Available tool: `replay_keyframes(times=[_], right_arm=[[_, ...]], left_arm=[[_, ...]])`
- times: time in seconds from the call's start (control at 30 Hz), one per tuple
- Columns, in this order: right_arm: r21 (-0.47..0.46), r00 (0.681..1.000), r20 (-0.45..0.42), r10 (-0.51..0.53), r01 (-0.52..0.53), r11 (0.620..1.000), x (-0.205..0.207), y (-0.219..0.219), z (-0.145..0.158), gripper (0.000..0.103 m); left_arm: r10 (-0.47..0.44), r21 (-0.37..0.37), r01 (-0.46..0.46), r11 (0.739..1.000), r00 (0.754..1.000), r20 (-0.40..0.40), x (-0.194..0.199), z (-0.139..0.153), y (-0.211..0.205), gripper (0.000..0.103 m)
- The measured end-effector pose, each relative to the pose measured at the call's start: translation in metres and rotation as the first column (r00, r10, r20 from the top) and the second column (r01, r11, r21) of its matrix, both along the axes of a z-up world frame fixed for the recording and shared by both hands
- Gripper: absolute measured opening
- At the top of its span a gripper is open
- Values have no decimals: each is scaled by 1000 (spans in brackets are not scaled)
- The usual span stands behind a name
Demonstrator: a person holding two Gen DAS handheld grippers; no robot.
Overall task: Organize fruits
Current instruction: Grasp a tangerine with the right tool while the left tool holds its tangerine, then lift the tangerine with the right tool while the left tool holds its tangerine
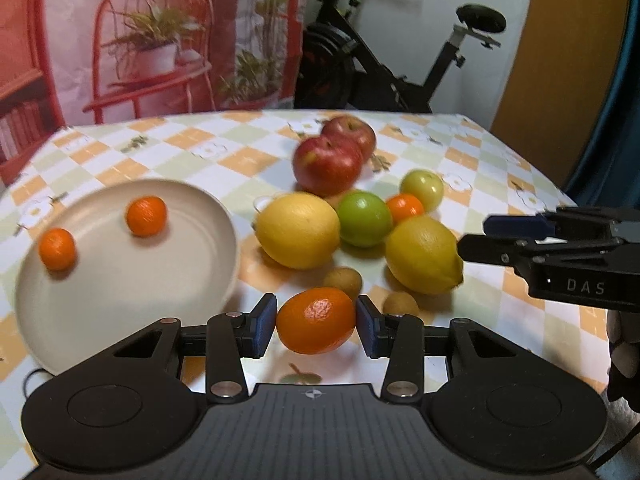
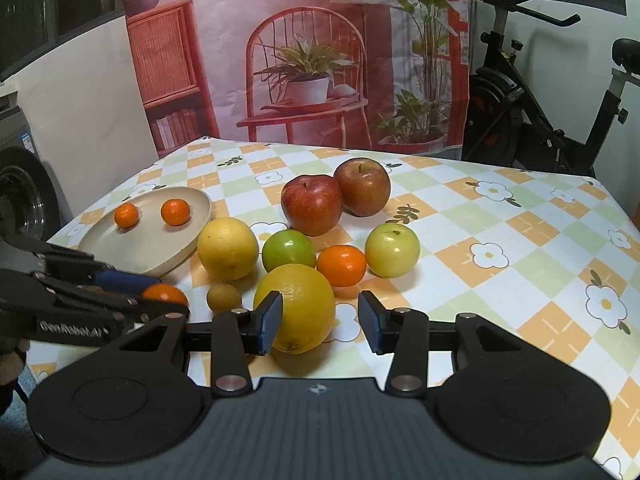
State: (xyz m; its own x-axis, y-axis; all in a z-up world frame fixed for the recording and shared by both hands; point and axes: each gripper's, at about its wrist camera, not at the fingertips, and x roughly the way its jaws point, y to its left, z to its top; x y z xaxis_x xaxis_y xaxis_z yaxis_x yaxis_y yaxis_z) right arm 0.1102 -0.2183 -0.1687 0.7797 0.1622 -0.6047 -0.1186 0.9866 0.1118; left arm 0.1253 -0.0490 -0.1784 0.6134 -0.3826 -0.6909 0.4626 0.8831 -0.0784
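Dim indoor light, blur, fisheye warping

Plate (image 2: 120,248): on the table (image 2: 500,248), left of the fruit cluster.
In plate: two tangerines (image 2: 175,212), side by side, apart.
Apples (image 2: 312,204): pair touching, behind the cluster.
Cluster middle: lemon (image 2: 228,248) left, then two round fruits (image 2: 289,249) with a tangerine (image 2: 341,265) between them.
Front: second lemon (image 2: 304,300), before the middle row; kiwi (image 2: 224,297) just left of it.
Left gripper (image 1: 316,326): tangerine (image 1: 316,320) between its pads, right of the plate.
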Motion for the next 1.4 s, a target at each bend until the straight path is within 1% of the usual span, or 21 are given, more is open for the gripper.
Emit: replay_keyframes(times=[0.2, 0.37, 0.5, 0.7, 0.9, 0.97, 1.0, 1.03, 1.1, 1.23, 1.33, 1.4], right_arm=[[-11, 1000, 9, -20, 20, 1000, 6, -6, 2, 45], [-15, 999, 12, -34, 34, 999, 24, -16, 4, 45], [20, 999, -25, -36, 36, 999, 47, -21, 0, 45], [39, 996, -83, -43, 46, 998, 69, -19, -13, 44], [-12, 998, -55, -12, 12, 1000, 71, -12, -2, 44], [-2, 998, -63, -5, 5, 1000, 75, -15, 0, 37], [3, 998, -69, -2, 2, 1000, 78, -16, 0, 31], [7, 997, -74, 5, -4, 1000, 81, -16, 0, 22], [1, 997, -77, 27, -27, 1000, 88, -12, -1, 13], [-28, 995, -84, 44, -46, 999, 100, -5, -7, 13], [-25, 992, -116, 47, -50, 998, 107, -6, -13, 13], [-11, 992, -117, 47, -48, 999, 104, -9, -13, 13]], left_arm=[[81, 2, -82, 997, 994, 78, 0, 14, 10, 45], [131, -8, -131, 991, 982, 133, 1, 23, 16, 45], [135, -12, -135, 991, 982, 132, 2, 22, 16, 45], [141, -27, -138, 990, 983, 115, 4, 17, 21, 45], [146, -49, -141, 989, 984, 103, 5, 15, 23, 45], [144, -56, -139, 989, 985, 98, 6, 13, 23, 45], [143, -57, -138, 989, 985, 97, 5, 13, 24, 45], [141, -58, -136, 989, 985, 96, 5, 13, 25, 45], [142, -58, -136, 989, 985, 95, 4, 13, 25, 45], [143, -61, -137, 989, 986, 89, 3, 13, 27, 45], [142, -64, -136, 989, 986, 88, 4, 13, 27, 45], [141, -66, -135, 989, 986, 89, 4, 13, 27, 45]])
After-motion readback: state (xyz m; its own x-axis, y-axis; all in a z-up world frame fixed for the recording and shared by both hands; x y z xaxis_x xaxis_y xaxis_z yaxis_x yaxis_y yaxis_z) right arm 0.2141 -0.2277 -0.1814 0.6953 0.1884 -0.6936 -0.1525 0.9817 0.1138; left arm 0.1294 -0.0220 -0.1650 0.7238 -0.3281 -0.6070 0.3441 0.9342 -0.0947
